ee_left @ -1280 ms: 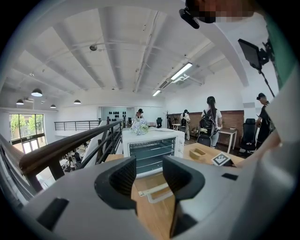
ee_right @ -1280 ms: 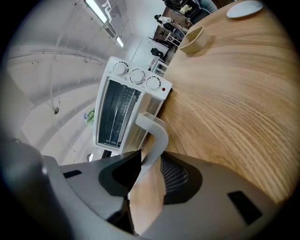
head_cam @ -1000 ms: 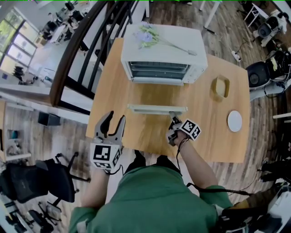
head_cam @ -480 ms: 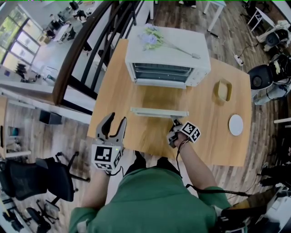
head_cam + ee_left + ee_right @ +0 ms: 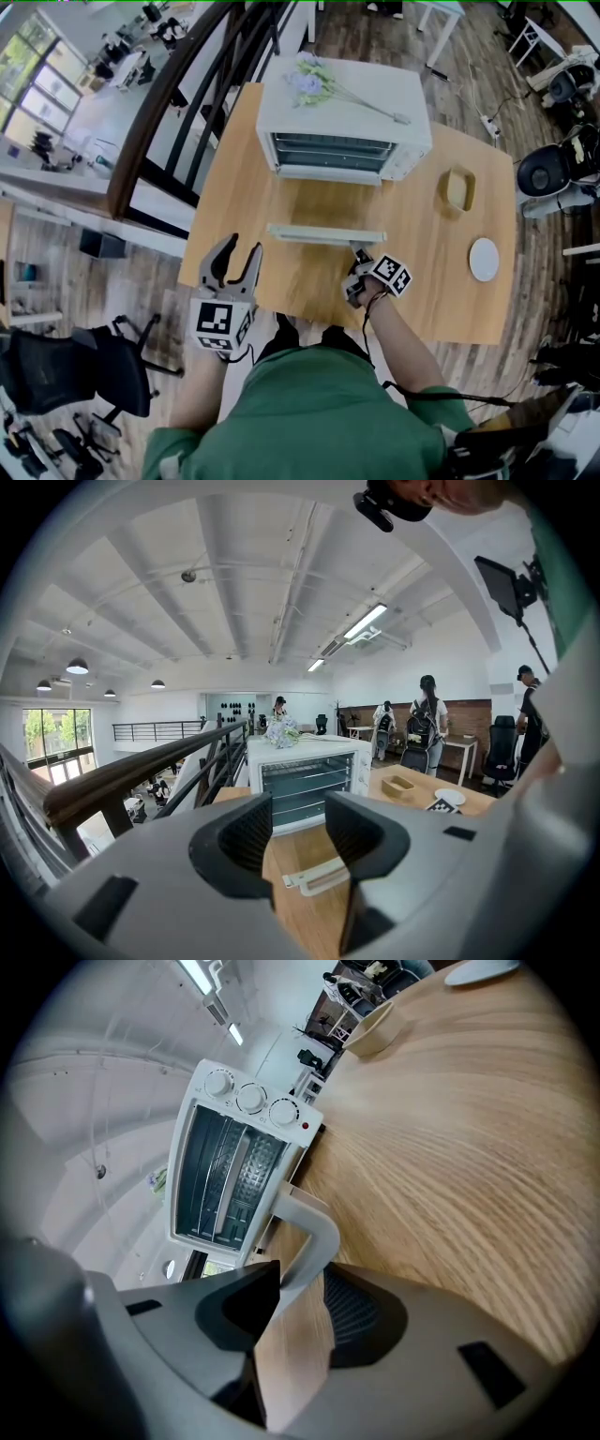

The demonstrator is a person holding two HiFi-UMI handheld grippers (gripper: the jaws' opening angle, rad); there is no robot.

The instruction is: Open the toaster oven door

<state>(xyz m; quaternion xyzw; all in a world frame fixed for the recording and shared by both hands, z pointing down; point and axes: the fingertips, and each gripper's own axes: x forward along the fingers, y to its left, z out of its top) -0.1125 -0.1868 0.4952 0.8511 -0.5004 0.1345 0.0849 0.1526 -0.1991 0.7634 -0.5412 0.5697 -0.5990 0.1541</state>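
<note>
The white toaster oven stands at the back of the wooden table. Its door lies folded down flat, and the pale handle bar runs along the door's near edge. My right gripper sits at the right end of that bar. In the right gripper view the handle passes between the jaws of the right gripper, which are opening and not clamped on it. The oven's front and knobs show beyond. My left gripper hovers open and empty off the table's front left; the left gripper looks toward the oven.
Artificial flowers lie on top of the oven. A wooden ring-shaped dish and a white plate sit on the table's right side. A dark railing runs along the left, and an office chair stands below it.
The view has shifted slightly. The door stays folded down, the right gripper stays at the handle's right end and the left gripper holds its place.
</note>
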